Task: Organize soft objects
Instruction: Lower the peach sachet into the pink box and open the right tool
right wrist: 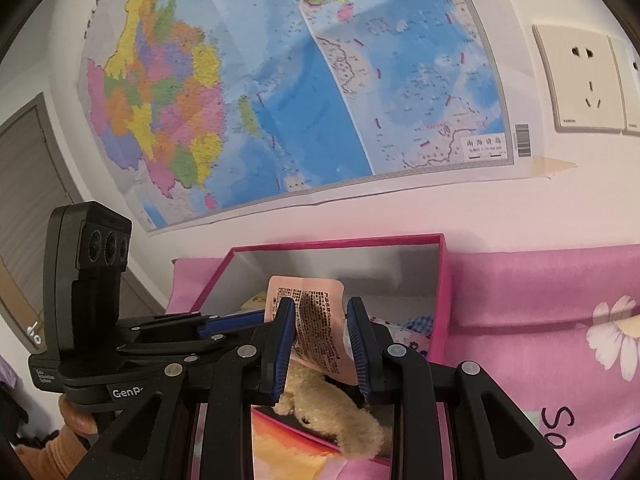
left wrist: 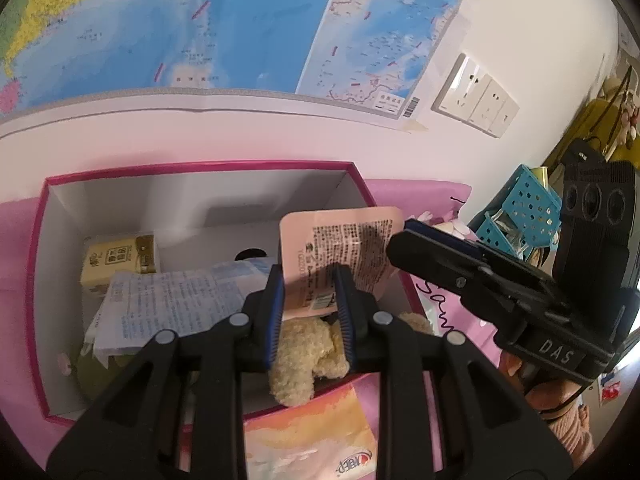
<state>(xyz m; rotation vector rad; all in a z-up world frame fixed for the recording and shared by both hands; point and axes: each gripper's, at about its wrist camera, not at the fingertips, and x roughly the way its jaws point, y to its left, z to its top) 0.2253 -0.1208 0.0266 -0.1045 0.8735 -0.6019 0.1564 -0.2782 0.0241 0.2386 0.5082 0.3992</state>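
A beige plush toy (left wrist: 304,360) with a large pink printed tag (left wrist: 340,240) hangs over the front right part of an open pink box (left wrist: 200,166) with white inner walls. My left gripper (left wrist: 308,276) is shut on the toy, and the tag stands up between its fingers. My right gripper (left wrist: 402,236) reaches in from the right, its tips at the tag's edge. In the right wrist view the plush toy (right wrist: 332,408) fills the gap between the blue pads of the right gripper (right wrist: 321,304), which is shut on it. The tag (right wrist: 316,312) rises above the box (right wrist: 340,240).
Inside the box lie a yellow tissue pack (left wrist: 120,260), a printed paper sheet (left wrist: 168,304) and a green item (left wrist: 96,372). An orange-pink booklet (left wrist: 316,440) lies at the box front. A blue perforated basket (left wrist: 524,208) stands to the right. Pink flowered bedding (right wrist: 560,340) and a wall map (right wrist: 280,80) surround it.
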